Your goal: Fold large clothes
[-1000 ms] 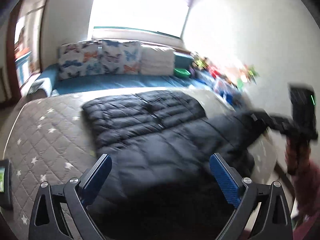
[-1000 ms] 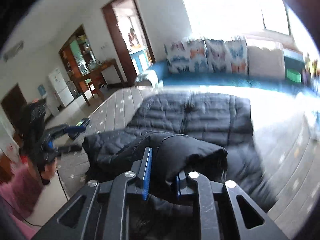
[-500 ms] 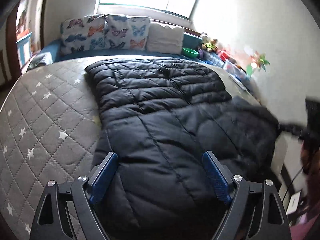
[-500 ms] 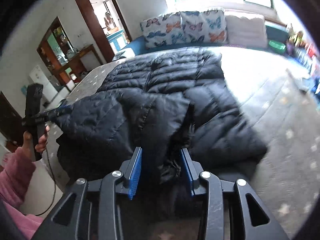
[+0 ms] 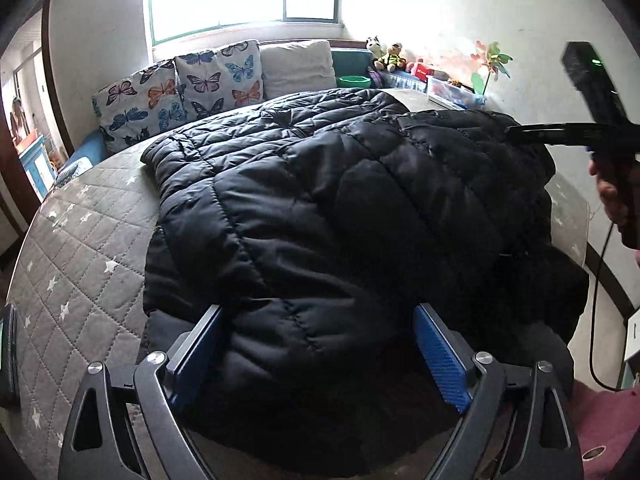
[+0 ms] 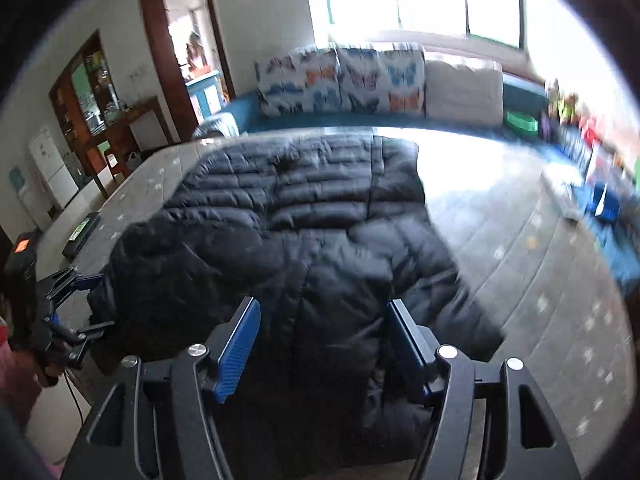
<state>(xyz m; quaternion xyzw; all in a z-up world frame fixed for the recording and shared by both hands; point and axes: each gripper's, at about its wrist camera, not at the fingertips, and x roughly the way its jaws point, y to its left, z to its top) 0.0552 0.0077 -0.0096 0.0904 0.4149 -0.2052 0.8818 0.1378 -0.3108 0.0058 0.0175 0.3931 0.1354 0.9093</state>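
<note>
A large black quilted puffer coat (image 5: 320, 208) lies spread on a grey star-quilted bed (image 5: 84, 236), its near end hanging over the front edge. My left gripper (image 5: 318, 344) is open, its blue pads on either side of the coat's near hem. My right gripper (image 6: 322, 332) is open over the coat (image 6: 304, 232), with its blue pads astride a fold of fabric. In the left wrist view the right gripper (image 5: 532, 134) shows at the coat's far right corner. In the right wrist view the left gripper (image 6: 86, 304) shows at the coat's left edge.
Butterfly-print pillows (image 5: 180, 88) and a white cushion (image 5: 298, 66) line the far side under a bright window. Toys and boxes (image 5: 432, 72) crowd the right wall. A dark device (image 5: 7, 352) lies on the bed's left edge. A doorway (image 6: 188, 60) opens at left.
My right gripper, which was shut on a bunch of the coat, has opened and let it go. The left gripper has come lower and closer to the coat's hem.
</note>
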